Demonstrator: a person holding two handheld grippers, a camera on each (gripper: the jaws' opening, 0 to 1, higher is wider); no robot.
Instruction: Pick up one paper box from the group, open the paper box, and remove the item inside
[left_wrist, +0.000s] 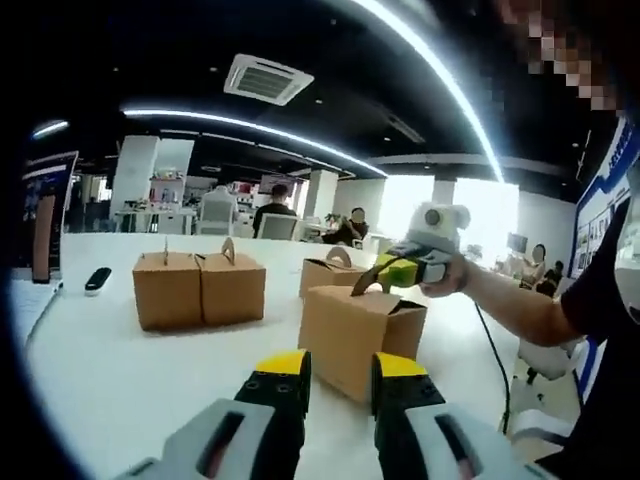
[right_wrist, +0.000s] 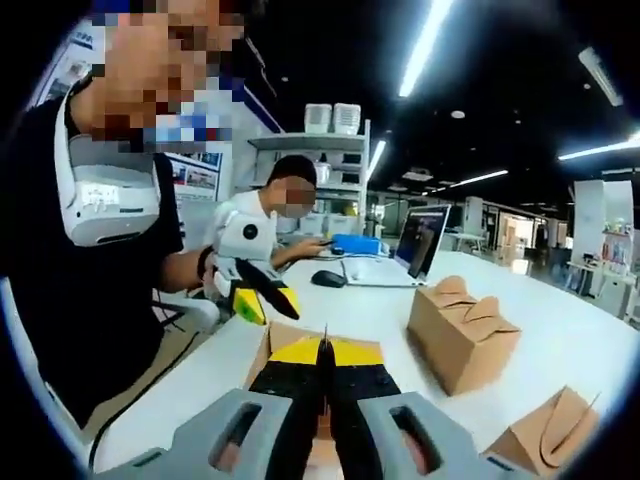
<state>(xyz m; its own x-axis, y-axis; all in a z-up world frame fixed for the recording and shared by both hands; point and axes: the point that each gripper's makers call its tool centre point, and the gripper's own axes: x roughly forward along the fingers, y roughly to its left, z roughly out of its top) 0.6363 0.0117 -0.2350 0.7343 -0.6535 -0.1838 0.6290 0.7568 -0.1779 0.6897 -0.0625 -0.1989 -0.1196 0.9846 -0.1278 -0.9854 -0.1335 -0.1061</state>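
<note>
Spanning both views, the white worktop (left_wrist: 120, 380) carried several kraft boxes; the nearest paper box (left_wrist: 355, 335) sat near its edge. The right hand-held gripper (right_wrist: 325, 355) pinched its handle flap (right_wrist: 326, 340); the left hand-held gripper (left_wrist: 340, 365) hung spread. Pulling one-sided could tear the flap.

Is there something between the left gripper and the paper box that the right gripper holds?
No, nothing visible. The left gripper is open, right in front of the near paper box. The right gripper pinches its top handle.
</note>
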